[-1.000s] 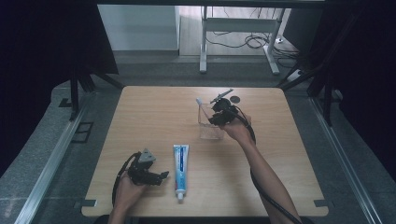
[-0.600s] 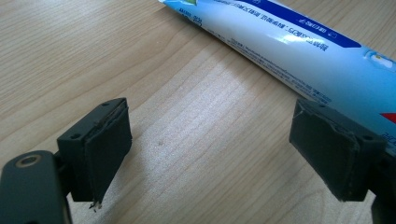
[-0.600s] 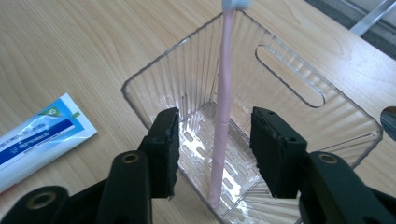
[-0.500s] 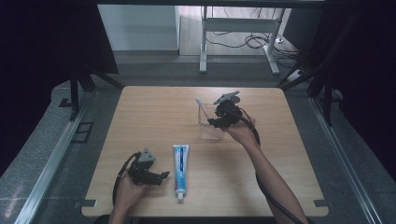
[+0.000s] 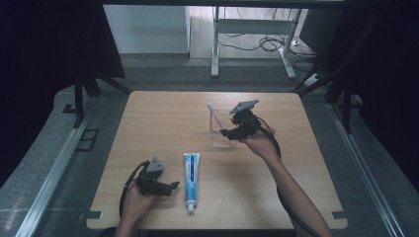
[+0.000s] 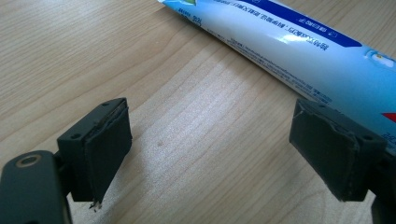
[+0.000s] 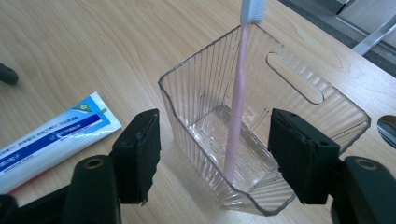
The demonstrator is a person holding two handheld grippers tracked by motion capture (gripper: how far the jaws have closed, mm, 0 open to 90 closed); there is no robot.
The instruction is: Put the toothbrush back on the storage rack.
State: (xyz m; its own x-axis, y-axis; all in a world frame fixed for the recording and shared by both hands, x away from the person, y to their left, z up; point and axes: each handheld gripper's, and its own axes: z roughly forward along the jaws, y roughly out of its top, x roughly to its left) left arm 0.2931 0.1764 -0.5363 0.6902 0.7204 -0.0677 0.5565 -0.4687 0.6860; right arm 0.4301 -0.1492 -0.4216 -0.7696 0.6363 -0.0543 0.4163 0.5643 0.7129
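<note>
While the table [image 5: 163, 113] carries everything, the clear plastic bin [image 7: 261, 140] sits toward its far right part — a pink toothbrush [image 7: 236, 107] stands inside, leaning on the far wall, bristle head above the rim. Near the front edge, left of centre, lies the toothpaste tube [image 5: 191, 180]. Right gripper [image 5: 236, 133] hangs just beside the bin, jaws just opening, clasping nothing. Left gripper [image 5: 165, 188] rests beside the tube — jaws spread wide, empty.
</note>
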